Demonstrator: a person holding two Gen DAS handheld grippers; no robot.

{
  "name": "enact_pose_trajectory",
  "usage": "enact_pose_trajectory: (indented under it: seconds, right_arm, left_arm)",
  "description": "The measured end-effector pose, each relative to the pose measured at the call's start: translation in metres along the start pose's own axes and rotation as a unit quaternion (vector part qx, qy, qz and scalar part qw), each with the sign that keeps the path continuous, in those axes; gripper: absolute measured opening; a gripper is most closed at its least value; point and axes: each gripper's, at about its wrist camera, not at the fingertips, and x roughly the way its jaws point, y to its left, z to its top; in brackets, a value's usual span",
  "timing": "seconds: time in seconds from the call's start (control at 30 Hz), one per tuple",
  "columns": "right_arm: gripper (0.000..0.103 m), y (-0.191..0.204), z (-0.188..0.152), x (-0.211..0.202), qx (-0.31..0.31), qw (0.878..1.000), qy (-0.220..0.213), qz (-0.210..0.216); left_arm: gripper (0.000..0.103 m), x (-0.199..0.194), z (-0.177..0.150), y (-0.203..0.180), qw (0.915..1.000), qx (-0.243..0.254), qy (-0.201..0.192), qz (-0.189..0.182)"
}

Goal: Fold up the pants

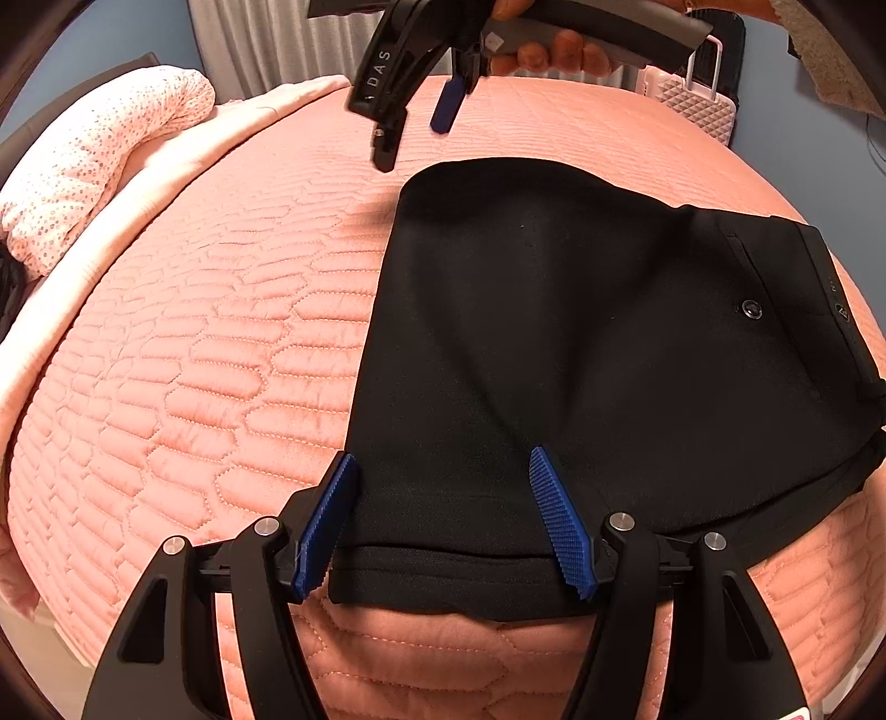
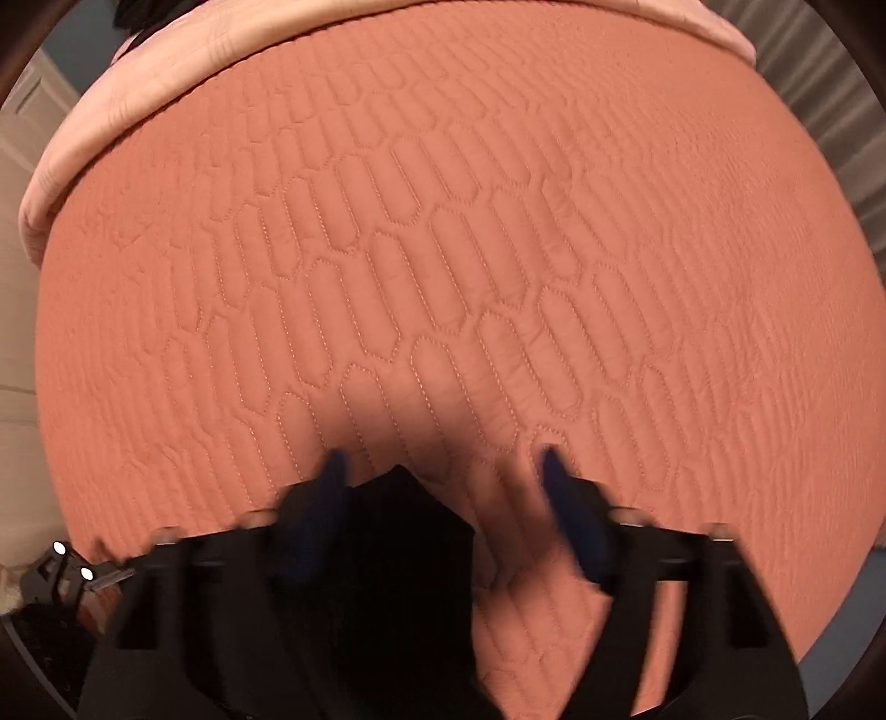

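The black pants [image 1: 581, 360] lie folded on the salmon quilted bed cover [image 1: 194, 360], waistband with a button at the right. My left gripper [image 1: 443, 471] is open, its blue pads straddling the near hem edge, just above the fabric. My right gripper [image 1: 415, 130] hovers open above the bed past the pants' far left corner, held by a hand. In the right wrist view, blurred, that gripper [image 2: 443, 471] is open and empty over the bed cover [image 2: 443, 249], with a corner of the pants [image 2: 398, 526] at the bottom.
A pale pink blanket and dotted pillow [image 1: 94, 160] lie at the bed's left side. A pink suitcase [image 1: 692, 105] stands beyond the far edge, with a curtain [image 1: 266, 39] behind.
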Motion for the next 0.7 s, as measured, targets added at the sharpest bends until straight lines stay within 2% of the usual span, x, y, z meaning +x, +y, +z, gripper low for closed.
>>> enact_pose_trajectory:
  seconds: [0.03,0.07,0.1,0.13,0.2,0.23,0.27,0.3,0.33,0.37,0.4,0.43,0.5,0.53,0.57,0.6,0.63,0.67,0.7]
  right_arm:
    - [0.082,0.006,0.000,0.007,-0.017,1.000,0.017,-0.004]
    - [0.076,0.009,0.000,0.015,-0.023,0.999,0.033,-0.005]
    - [0.049,0.009,-0.002,0.021,-0.016,0.998,0.051,0.019]
    - [0.032,0.006,-0.003,0.026,0.010,0.996,0.060,0.058]
    - [0.009,-0.003,-0.003,0.029,0.023,0.998,0.056,0.036]
    - [0.007,-0.014,0.000,0.030,0.049,0.997,0.053,0.031]
    - [0.000,-0.027,0.000,0.031,0.072,0.996,0.052,-0.006]
    - [0.000,-0.046,-0.002,0.034,0.086,0.990,0.057,-0.094]
    - [0.000,-0.065,-0.007,0.032,0.112,0.984,0.051,-0.129]
    - [0.000,-0.079,-0.013,0.022,0.151,0.982,0.024,-0.114]
    - [0.000,-0.090,-0.024,0.001,0.200,0.978,-0.026,-0.062]
    - [0.000,-0.090,-0.034,-0.013,0.217,0.974,-0.053,-0.040]
    - [0.000,-0.079,-0.053,-0.047,0.221,0.968,-0.106,-0.046]
    - [0.000,-0.063,-0.079,-0.064,0.231,0.962,-0.138,-0.046]
    - [0.008,-0.054,-0.108,-0.073,0.252,0.954,-0.158,-0.047]
    - [0.016,-0.037,-0.136,-0.074,0.279,0.943,-0.172,-0.054]
    - [0.019,-0.033,-0.184,-0.079,0.320,0.927,-0.186,-0.066]
    - [0.021,-0.046,-0.213,-0.064,0.346,0.917,-0.187,-0.072]
    - [0.021,-0.031,-0.247,-0.059,0.369,0.908,-0.181,-0.076]
  left_arm:
    - [0.063,0.000,0.000,0.000,1.0000,0.000,0.000,0.000]
    - [0.063,0.000,0.000,0.000,1.0000,0.000,0.000,0.000]
    - [0.063,0.000,0.000,0.000,1.0000,0.000,-0.001,0.000]
    - [0.063,0.000,0.000,-0.001,1.0000,0.001,-0.001,0.001]
    - [0.063,0.000,-0.001,-0.002,1.0000,0.000,-0.001,0.002]
    - [0.063,0.000,-0.001,-0.003,1.0000,0.001,-0.002,0.003]
    - [0.063,0.000,-0.001,-0.003,1.0000,0.001,-0.002,0.003]
    - [0.063,0.001,-0.001,-0.004,1.0000,0.000,0.000,0.004]
    - [0.063,0.001,-0.001,-0.004,1.0000,0.000,-0.002,0.004]
    - [0.063,0.001,-0.001,-0.004,1.0000,0.000,-0.002,0.004]
    - [0.063,0.002,-0.001,-0.004,1.0000,0.000,-0.001,0.003]
    - [0.063,0.002,-0.001,-0.005,1.0000,-0.001,0.000,0.002]
    - [0.063,0.002,0.000,-0.004,1.0000,-0.003,0.002,0.001]
    - [0.063,0.002,0.001,-0.002,1.0000,-0.005,0.004,-0.001]
    - [0.063,0.002,0.002,0.000,1.0000,-0.006,0.005,-0.002]
    - [0.063,0.002,0.003,0.000,1.0000,-0.006,0.006,-0.003]
    - [0.063,0.002,0.004,0.002,0.9999,-0.006,0.007,-0.007]
    - [0.064,0.002,0.004,0.004,0.9999,-0.007,0.008,-0.010]
    - [0.064,0.002,0.005,0.006,0.9998,-0.008,0.009,-0.012]
